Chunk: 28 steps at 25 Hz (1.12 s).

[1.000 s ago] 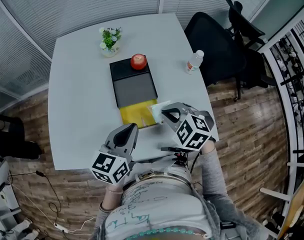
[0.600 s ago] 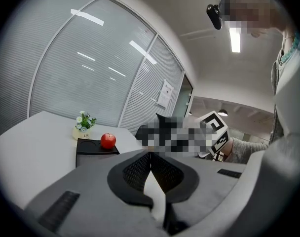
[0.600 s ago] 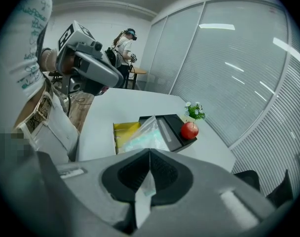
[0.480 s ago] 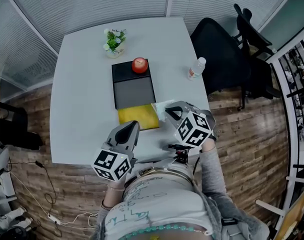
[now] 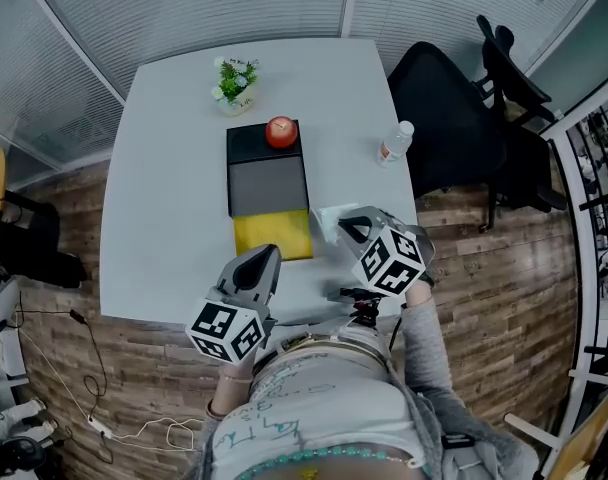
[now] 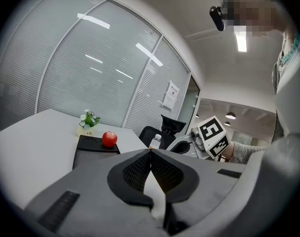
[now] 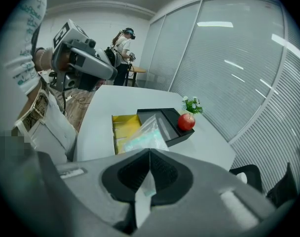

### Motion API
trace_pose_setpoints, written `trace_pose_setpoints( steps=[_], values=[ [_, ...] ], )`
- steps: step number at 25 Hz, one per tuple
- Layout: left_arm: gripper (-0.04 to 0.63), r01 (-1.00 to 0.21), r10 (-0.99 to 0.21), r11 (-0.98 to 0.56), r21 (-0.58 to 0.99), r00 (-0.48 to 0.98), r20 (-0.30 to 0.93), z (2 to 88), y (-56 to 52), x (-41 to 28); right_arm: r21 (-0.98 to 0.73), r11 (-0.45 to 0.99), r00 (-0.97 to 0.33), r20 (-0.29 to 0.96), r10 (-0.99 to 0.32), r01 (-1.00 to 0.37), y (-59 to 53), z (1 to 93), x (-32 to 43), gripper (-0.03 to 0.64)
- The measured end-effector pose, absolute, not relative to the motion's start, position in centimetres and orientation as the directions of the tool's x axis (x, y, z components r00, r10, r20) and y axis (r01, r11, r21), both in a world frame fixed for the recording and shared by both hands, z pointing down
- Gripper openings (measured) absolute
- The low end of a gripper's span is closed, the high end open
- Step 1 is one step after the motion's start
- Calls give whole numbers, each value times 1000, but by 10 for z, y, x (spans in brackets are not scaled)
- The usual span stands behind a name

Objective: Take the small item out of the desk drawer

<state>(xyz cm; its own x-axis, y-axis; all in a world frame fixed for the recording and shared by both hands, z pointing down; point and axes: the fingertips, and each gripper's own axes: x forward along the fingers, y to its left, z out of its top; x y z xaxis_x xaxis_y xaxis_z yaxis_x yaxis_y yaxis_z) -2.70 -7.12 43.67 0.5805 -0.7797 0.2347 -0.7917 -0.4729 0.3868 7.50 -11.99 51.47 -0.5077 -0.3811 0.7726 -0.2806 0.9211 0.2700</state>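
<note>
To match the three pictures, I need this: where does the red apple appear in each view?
Head view: apple upper centre, on the black drawer unit.
Left gripper view: left of centre.
Right gripper view: right of centre.
Shared landmark: the flower pot just beyond the apple.
</note>
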Motion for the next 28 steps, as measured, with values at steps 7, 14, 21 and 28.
trace_pose_setpoints(
  steps=[7, 14, 21, 28],
  values=[
    [-2, -793, -779, -472, 385, 580, 239, 436, -65, -20, 262, 921, -521, 764, -380, -287, -117, 512, 82, 3],
    [-2, -787, -770, -485, 383, 591, 240, 435, -58, -7, 254, 921, -526, 761, -379, -297, -114, 509, 91, 3],
    [-2, -786, -766, -488, 380, 594, 245, 436, -57, -7, 250, 917, -520, 763, -385, -312, -115, 511, 95, 3],
    [-2, -782, -763, -490, 384, 598, 245, 437, -57, -7, 262, 914, -509, 766, -392, -310, -115, 513, 97, 3]
  ],
)
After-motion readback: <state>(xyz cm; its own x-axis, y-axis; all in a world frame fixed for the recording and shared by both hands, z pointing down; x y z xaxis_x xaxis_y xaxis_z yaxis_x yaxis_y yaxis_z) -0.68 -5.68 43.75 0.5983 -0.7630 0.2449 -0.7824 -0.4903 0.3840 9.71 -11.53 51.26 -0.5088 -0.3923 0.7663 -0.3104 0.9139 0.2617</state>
